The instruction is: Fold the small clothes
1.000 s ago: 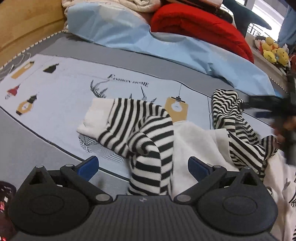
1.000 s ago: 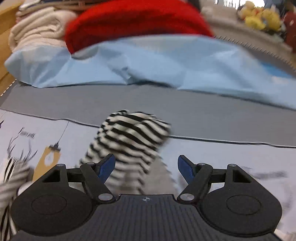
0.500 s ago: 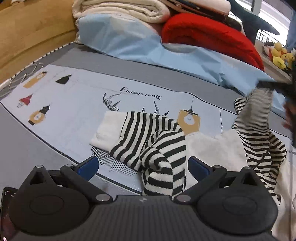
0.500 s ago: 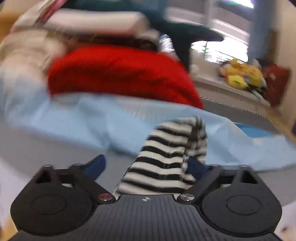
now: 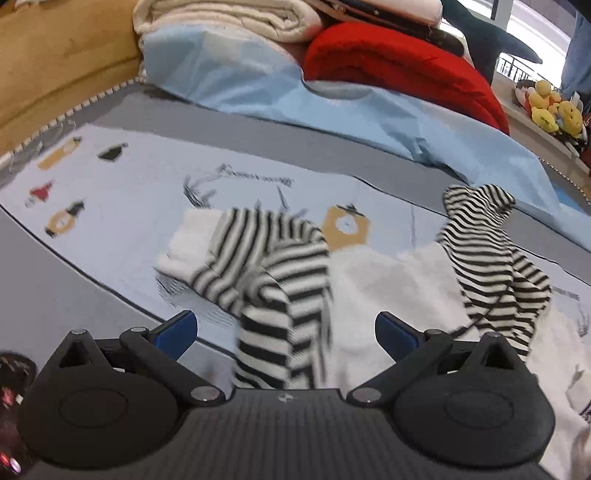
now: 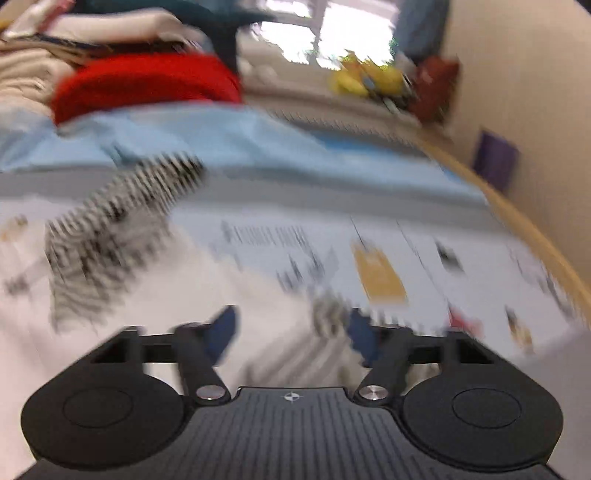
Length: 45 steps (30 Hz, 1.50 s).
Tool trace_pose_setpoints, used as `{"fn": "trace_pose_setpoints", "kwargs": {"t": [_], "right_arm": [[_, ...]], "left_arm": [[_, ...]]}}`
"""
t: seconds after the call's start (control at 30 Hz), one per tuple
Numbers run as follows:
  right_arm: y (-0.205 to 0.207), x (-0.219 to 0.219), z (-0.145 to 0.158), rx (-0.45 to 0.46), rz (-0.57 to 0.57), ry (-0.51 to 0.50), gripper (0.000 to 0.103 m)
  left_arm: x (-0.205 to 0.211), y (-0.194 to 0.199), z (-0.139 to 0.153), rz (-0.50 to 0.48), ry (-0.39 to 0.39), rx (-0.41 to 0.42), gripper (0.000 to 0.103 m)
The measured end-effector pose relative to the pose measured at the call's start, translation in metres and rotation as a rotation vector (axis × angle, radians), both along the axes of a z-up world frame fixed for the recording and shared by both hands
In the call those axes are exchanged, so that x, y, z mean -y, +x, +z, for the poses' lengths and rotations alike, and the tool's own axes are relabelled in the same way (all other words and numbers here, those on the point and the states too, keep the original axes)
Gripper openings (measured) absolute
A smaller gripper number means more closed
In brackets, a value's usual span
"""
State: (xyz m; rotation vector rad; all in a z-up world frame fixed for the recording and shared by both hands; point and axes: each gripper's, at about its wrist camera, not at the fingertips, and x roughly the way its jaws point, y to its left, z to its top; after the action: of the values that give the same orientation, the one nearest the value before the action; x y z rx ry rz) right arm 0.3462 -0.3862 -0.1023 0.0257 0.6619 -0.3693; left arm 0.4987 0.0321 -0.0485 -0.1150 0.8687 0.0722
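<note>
A small white garment with black-and-white striped sleeves lies crumpled on a pale blue printed bedspread (image 5: 122, 192). In the left wrist view its left striped sleeve (image 5: 273, 273) runs between my left gripper's (image 5: 284, 332) open blue fingers; nothing is gripped. The right striped sleeve (image 5: 487, 251) lies bunched up, free of any gripper. The white body (image 5: 373, 280) sits between the sleeves. The right wrist view is motion-blurred: my right gripper (image 6: 291, 338) is open and empty, with the striped sleeve (image 6: 110, 225) off to its left.
At the bed's far side lie a light blue sheet (image 5: 332, 110), a red blanket (image 5: 399, 62) and folded cream bedding (image 5: 229, 18). Yellow plush toys (image 5: 550, 110) sit on a ledge at right. A wooden bed frame (image 5: 55, 62) runs along the left.
My right gripper lifted the right sleeve, let it go, and swung right; the sleeve now lies bunched on the bed. My left gripper stays open over the left sleeve, shifting slightly.
</note>
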Motion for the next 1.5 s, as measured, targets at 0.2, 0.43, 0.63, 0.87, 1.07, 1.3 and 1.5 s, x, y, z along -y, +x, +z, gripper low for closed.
{"fn": "trace_pose_setpoints", "kwargs": {"t": [0.2,0.43,0.63,0.87,1.07,1.3,1.5], "right_arm": [[0.017,0.019,-0.042,-0.029,0.020,0.221,0.086],[0.030,0.028,-0.036,0.019,-0.024,0.141,0.016],[-0.084,0.183,0.033,0.331,-0.704,0.023,0.034],[-0.168,0.281,-0.029,0.202,-1.148,0.286,0.049],[-0.128,0.217,0.030,0.287,-0.678,0.296,0.067],[-0.112,0.051,0.054,0.141,-0.093,0.359,0.079],[-0.102,-0.061,0.042,0.066,0.222,0.202,0.079]], "left_arm": [[0.020,-0.007,-0.010,-0.009,0.004,-0.022,0.103],[0.029,-0.001,-0.019,0.001,0.037,-0.038,0.103],[0.019,0.001,-0.021,0.018,0.036,-0.042,0.103],[0.015,0.002,-0.027,0.030,0.054,-0.058,0.103],[-0.012,0.009,-0.015,0.112,0.088,-0.013,0.103],[-0.127,0.015,-0.004,0.492,-0.029,0.045,0.103],[-0.167,0.038,-0.021,0.507,-0.372,0.067,0.103]]}}
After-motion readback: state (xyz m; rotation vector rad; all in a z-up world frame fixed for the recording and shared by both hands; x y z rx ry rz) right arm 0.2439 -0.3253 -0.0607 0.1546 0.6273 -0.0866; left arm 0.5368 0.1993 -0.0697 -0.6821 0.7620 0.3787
